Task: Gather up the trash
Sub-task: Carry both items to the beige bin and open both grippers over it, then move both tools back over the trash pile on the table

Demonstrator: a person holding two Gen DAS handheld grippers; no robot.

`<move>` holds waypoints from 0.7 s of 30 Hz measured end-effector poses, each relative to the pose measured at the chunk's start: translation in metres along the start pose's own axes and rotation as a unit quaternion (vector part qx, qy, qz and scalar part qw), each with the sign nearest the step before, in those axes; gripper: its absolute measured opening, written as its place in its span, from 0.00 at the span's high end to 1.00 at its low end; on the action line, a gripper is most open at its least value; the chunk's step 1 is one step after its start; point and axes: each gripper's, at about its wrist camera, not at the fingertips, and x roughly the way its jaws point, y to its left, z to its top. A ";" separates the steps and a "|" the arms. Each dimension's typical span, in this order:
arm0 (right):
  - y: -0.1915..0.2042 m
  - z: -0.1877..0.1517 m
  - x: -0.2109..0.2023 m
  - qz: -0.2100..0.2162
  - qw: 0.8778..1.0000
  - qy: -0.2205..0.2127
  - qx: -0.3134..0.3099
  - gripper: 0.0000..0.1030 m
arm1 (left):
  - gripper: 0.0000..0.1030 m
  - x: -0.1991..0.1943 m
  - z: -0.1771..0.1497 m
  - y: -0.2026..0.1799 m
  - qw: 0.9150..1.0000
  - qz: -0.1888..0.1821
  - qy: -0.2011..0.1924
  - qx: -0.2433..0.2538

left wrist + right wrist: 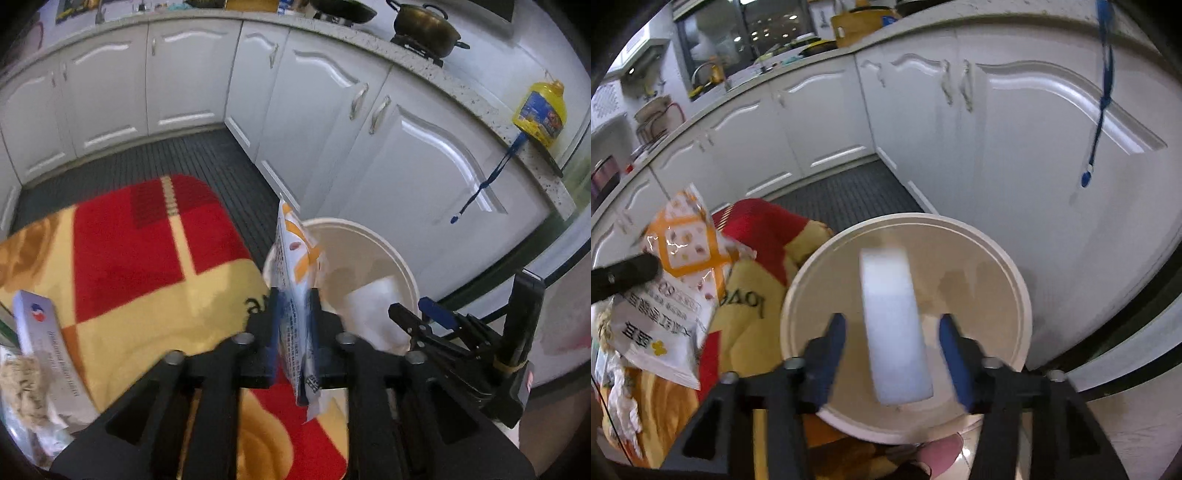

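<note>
White cupboards (177, 77) with curvy doors and silver handles run around the corner of a kitchen. A speckled counter (436, 70) sits on top. A dark pot (424, 27) stands on the stove, and a yellow bottle (541, 110) stands near the counter's edge. The floor (207, 155) is dark with thin stripes. A red and yellow rug (147, 258) lies on it. A blue cord (1102, 96) hangs down a cupboard door.

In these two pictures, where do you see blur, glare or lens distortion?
Left wrist view: the rug and the box at the left edge are smeared; cabinet doors carry glare and the counter bows. Right wrist view: the white block over the bucket is soft, and the snack bag has bright glints.
</note>
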 end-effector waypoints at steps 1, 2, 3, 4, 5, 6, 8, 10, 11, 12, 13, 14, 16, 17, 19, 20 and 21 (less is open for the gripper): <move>-0.003 0.000 0.001 -0.002 1.000 0.001 0.004 0.49 | 0.59 0.004 -0.001 0.001 1.000 -0.010 0.006 -0.001; -0.006 -0.002 0.002 -0.001 1.000 0.002 0.006 0.49 | 0.55 0.005 -0.003 0.002 1.000 -0.014 0.008 -0.002; -0.007 -0.003 0.002 0.002 1.000 0.003 0.008 0.49 | 0.55 0.006 -0.005 0.003 1.000 -0.016 0.009 -0.003; -0.007 -0.005 0.003 0.003 1.000 0.004 0.009 0.49 | 0.55 0.006 -0.008 0.003 1.000 -0.015 0.011 -0.003; -0.007 -0.007 0.003 0.005 1.000 0.007 0.010 0.49 | 0.55 0.006 -0.010 0.004 1.000 -0.013 0.015 -0.003; -0.007 -0.009 0.005 0.007 1.000 0.009 0.011 0.49 | 0.55 0.006 -0.011 0.004 1.000 -0.012 0.017 -0.002; -0.005 -0.010 0.005 0.013 1.000 0.012 0.015 0.49 | 0.55 0.003 -0.014 0.007 1.000 -0.005 0.021 0.001; -0.004 -0.014 0.002 0.016 1.000 0.010 0.016 0.48 | 0.55 -0.003 -0.018 0.010 1.000 0.001 0.019 0.003; -0.003 -0.015 0.001 0.017 1.000 0.008 0.015 0.45 | 0.55 -0.007 -0.020 0.011 1.000 0.001 0.017 0.002; -0.002 -0.016 -0.001 0.018 1.000 0.005 0.014 0.39 | 0.55 -0.012 -0.023 0.014 1.000 0.001 0.015 0.000; 0.001 -0.016 -0.004 0.018 1.000 0.001 0.012 0.37 | 0.55 -0.016 -0.025 0.015 1.000 0.001 0.013 0.000; 0.004 -0.016 -0.006 0.018 1.000 -0.002 0.010 0.35 | 0.55 -0.021 -0.028 0.017 1.000 0.003 0.009 0.001; 0.011 -0.017 -0.011 0.021 1.000 -0.005 0.003 0.34 | 0.55 -0.029 -0.032 0.020 1.000 0.012 0.003 0.004; 0.012 -0.018 -0.013 0.023 1.000 -0.007 -0.001 0.35 | 0.55 -0.032 -0.034 0.020 1.000 0.016 -0.001 0.005; 0.020 -0.019 -0.018 0.025 1.000 -0.011 -0.008 0.35 | 0.55 -0.042 -0.038 0.024 0.999 0.031 -0.012 0.008; 0.023 -0.021 -0.022 0.027 0.999 -0.013 -0.011 0.34 | 0.55 -0.047 -0.041 0.026 0.999 0.039 -0.017 0.010; 0.027 -0.021 -0.025 0.030 0.999 -0.016 -0.012 0.34 | 0.55 -0.051 -0.043 0.028 0.999 0.047 -0.023 0.011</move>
